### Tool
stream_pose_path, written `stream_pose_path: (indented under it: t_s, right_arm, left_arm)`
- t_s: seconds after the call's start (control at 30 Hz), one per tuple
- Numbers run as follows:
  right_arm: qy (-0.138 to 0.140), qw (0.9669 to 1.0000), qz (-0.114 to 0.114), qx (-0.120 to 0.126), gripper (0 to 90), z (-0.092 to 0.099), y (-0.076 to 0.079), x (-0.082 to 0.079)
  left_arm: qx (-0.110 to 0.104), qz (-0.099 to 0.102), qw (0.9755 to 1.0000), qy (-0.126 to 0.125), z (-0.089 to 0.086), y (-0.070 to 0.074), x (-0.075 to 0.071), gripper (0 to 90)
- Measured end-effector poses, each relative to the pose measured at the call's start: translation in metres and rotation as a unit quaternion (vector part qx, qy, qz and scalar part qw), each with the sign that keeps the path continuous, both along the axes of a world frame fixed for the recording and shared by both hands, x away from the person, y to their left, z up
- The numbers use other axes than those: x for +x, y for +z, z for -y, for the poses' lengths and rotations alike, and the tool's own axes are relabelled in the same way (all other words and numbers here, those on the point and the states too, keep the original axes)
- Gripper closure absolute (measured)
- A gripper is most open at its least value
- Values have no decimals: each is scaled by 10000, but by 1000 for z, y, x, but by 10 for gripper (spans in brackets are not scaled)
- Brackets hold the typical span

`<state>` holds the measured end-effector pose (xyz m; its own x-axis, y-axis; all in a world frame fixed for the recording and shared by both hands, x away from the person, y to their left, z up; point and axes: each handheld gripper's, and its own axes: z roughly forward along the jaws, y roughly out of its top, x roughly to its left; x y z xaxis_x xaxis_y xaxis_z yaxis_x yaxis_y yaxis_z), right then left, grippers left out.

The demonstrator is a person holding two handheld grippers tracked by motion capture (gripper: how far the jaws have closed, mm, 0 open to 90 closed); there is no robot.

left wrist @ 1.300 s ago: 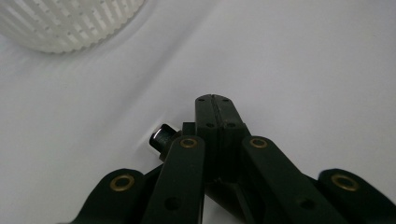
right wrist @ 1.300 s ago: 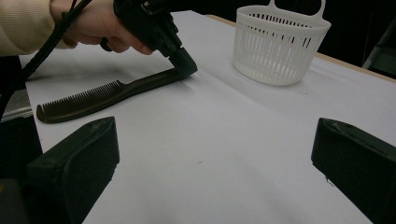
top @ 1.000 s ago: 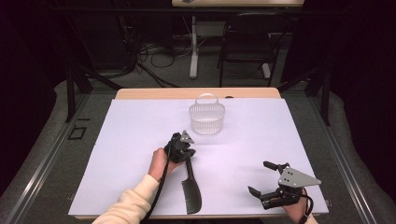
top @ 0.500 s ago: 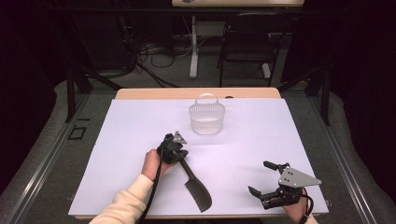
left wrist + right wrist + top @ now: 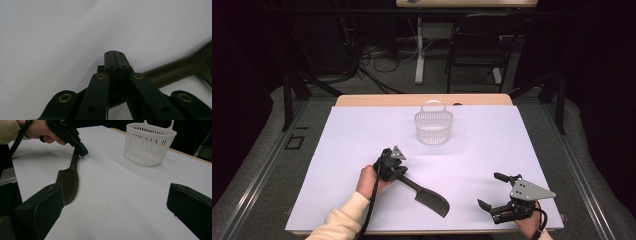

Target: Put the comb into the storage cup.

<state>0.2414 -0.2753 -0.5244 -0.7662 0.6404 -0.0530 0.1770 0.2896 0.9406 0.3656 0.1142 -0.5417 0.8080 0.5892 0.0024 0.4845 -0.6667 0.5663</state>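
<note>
A dark wide-toothed comb point(image 5: 427, 196) lies flat on the white sheet, its handle toward the upper left and its toothed head toward the lower right. My left gripper point(image 5: 399, 173) is shut, pads together with nothing between them, and its tip rests at the comb's handle end. In the left gripper view the closed jaws point(image 5: 115, 53) sit over the handle of the comb point(image 5: 175, 71). The right gripper view shows the comb point(image 5: 68, 182) with the left gripper point(image 5: 81, 150) touching its handle. My right gripper point(image 5: 488, 190) stands open at the near right, empty point(image 5: 115, 202).
A white slatted plastic basket point(image 5: 433, 127) with a loop handle stands upright at the far middle of the sheet point(image 5: 352, 140), also in the right gripper view point(image 5: 149, 143). A wooden table edge runs behind it. Dark floor, cables and a chair lie beyond.
The comb has pivoted: its toothed head swung from pointing at the near edge out to the right. The shut left gripper shifted left with the handle end. The right gripper kept still.
</note>
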Motion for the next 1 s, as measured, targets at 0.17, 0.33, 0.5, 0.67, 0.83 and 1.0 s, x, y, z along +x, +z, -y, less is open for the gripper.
stream_pose_path:
  t_s: [0.17, 0.33, 0.5, 0.67, 0.83, 1.0]
  right_arm:
    - [4, 10000, 1, 0, 6, 0, 0, 0]
    - [6, 10000, 6, -5, 6, 0, 0, 0]
    - [15, 10000, 6, -17, 6, 0, 0, 0]
    - [17, 10000, -3, -42, 6, 0, 0, 0]
    - [22, 10000, 2, -28, 6, -1, 0, 1]
    - [18, 10000, -15, -17, 6, -1, -1, 0]
  left_arm:
    - [0, -54, 10000, -1, -4, -1, -4, 894]
    - [-9, -66, 10000, -1, -8, -2, -7, 892]
    - [-4, -124, 9999, -12, -12, -2, -12, 887]
    - [4, -133, 9999, -5, -15, -3, -18, 884]
    - [-8, -160, 9999, -33, -18, -3, -22, 882]
    - [-2, -189, 9998, -56, -19, -2, -26, 882]
